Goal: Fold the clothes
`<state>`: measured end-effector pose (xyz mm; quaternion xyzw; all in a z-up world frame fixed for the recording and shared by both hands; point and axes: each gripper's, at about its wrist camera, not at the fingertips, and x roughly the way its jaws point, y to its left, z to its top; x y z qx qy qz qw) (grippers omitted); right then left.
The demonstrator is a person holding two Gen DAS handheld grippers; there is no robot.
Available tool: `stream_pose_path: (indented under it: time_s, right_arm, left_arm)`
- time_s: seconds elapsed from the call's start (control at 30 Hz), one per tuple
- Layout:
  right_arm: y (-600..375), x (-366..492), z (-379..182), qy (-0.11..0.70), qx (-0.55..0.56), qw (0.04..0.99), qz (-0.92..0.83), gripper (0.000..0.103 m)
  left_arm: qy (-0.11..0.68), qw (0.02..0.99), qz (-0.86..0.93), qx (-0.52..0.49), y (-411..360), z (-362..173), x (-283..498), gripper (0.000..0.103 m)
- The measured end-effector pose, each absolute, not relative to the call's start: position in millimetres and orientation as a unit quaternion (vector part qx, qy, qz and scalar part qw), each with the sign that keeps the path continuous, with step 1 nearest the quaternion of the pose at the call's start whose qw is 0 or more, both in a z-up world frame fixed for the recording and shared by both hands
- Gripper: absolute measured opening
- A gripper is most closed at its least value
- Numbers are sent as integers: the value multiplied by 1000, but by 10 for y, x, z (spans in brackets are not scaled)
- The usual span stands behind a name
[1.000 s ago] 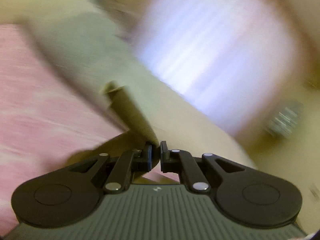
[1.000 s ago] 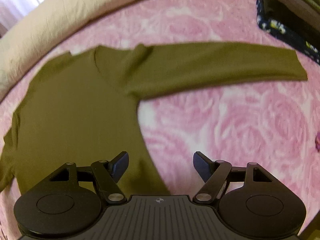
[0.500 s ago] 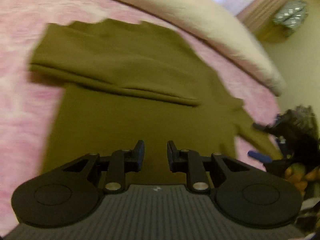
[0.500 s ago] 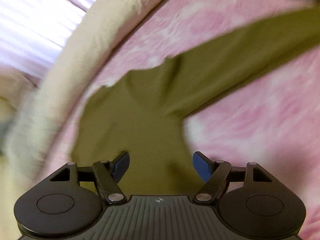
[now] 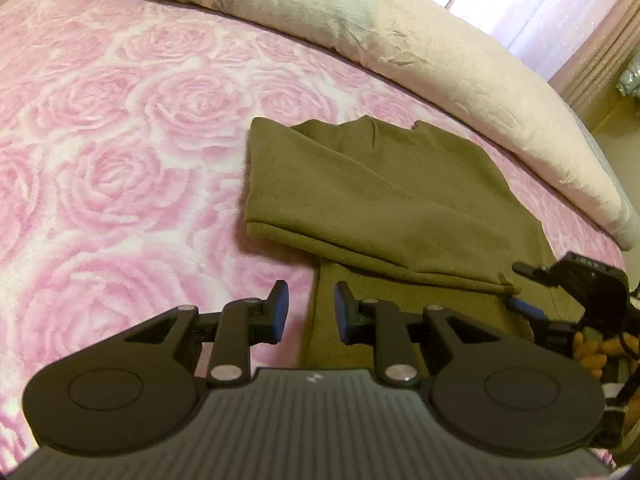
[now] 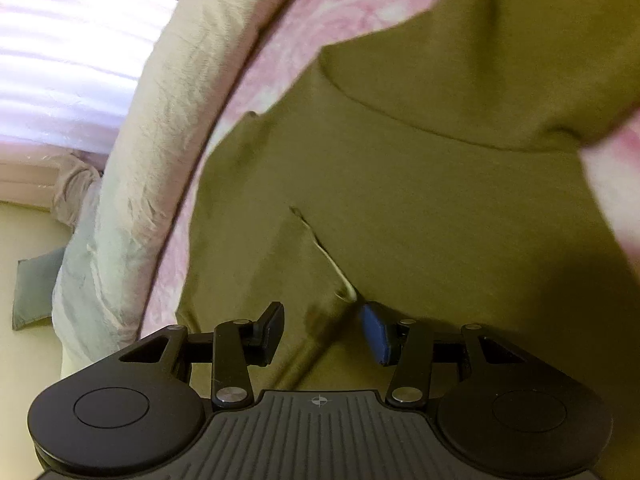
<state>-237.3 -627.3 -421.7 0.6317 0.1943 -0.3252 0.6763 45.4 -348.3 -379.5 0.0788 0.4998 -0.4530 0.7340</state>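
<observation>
An olive long-sleeved shirt (image 5: 400,200) lies flat on the pink rose bedspread (image 5: 120,140), one sleeve folded across its body. My left gripper (image 5: 310,312) is open and holds nothing, hovering over the left edge of the shirt's lower part. At the right edge of that view is my right gripper (image 5: 576,280), down on the shirt's far side. In the right wrist view the right gripper (image 6: 324,330) is open, very close to the shirt (image 6: 420,180). A raised fold with a pale seam (image 6: 336,272) runs in between its fingers.
A cream duvet (image 5: 400,32) lies rolled along the far edge of the bed, also seen as the duvet (image 6: 140,152) to the left of the shirt. Behind it hangs a bright curtain (image 5: 540,0). A grey cushion (image 6: 32,292) lies on the floor beyond the bed.
The left gripper let go of the sleeve, which now lies across the shirt's body, then opened and drew back to the left edge. The right gripper came down close onto the shirt.
</observation>
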Motion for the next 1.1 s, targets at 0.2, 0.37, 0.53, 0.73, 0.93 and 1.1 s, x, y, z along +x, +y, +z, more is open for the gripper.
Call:
stream_pose_path:
  time_s: [0.2,0.37,0.53,0.73,0.93,1.1]
  right_arm:
    - [-6258,-2269,-3748,144,532,773,-313,2]
    - [-6227,-2630,-3437,106,467,794,-374,2]
    - [-6364,-2914,-3848,160,491,742,-427,2]
    - [-6402,-2974,-3688,135,459,767,-427,2]
    - [-6478,-3068,-3813,170,470,729,-468,2]
    - [-6501,-3182,-4033,186,508,698,-470,2]
  left_arm:
    - [485,739,-456,107,-3638,-3894,391,19]
    - [476,741,-459,116,-3767,-3961,376,19]
    - [449,742,-471,161,-3942,-4039,312,20]
    - [408,748,-478,215,-4122,-4134,325,20]
    - [370,723,-520,264,-4249,-4169,281,23]
    - [294,722,-543,311,-4165,-4119,115,6]
